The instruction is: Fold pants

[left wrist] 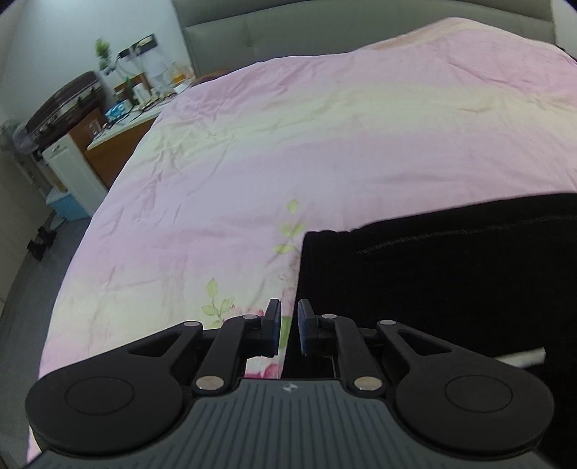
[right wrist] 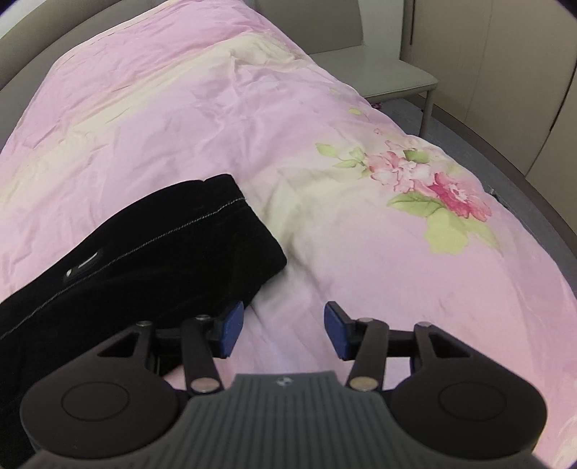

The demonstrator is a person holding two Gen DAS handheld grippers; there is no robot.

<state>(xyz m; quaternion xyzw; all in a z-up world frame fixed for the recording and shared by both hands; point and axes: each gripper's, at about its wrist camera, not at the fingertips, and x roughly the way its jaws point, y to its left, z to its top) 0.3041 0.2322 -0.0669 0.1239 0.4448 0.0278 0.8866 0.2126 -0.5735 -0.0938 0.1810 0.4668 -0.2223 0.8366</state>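
Black pants (left wrist: 450, 274) lie folded on a pink floral bed cover (left wrist: 252, 162). In the left wrist view they fill the lower right, with a pale stitched seam across them. My left gripper (left wrist: 289, 326) sits at their left edge, its jaws a narrow gap apart and nothing between them. In the right wrist view the pants (right wrist: 144, 252) lie at the lower left on the cover (right wrist: 324, 108). My right gripper (right wrist: 283, 333) is open and empty just right of the pants' edge, its left pad (right wrist: 232, 330) beside the fabric.
A grey headboard (left wrist: 324, 32) stands at the far end of the bed. A cluttered bedside cabinet (left wrist: 119, 133) and a blue box (left wrist: 68, 205) stand off the bed's left side. A grey chair (right wrist: 393, 79) stands off the right side, by cupboards.
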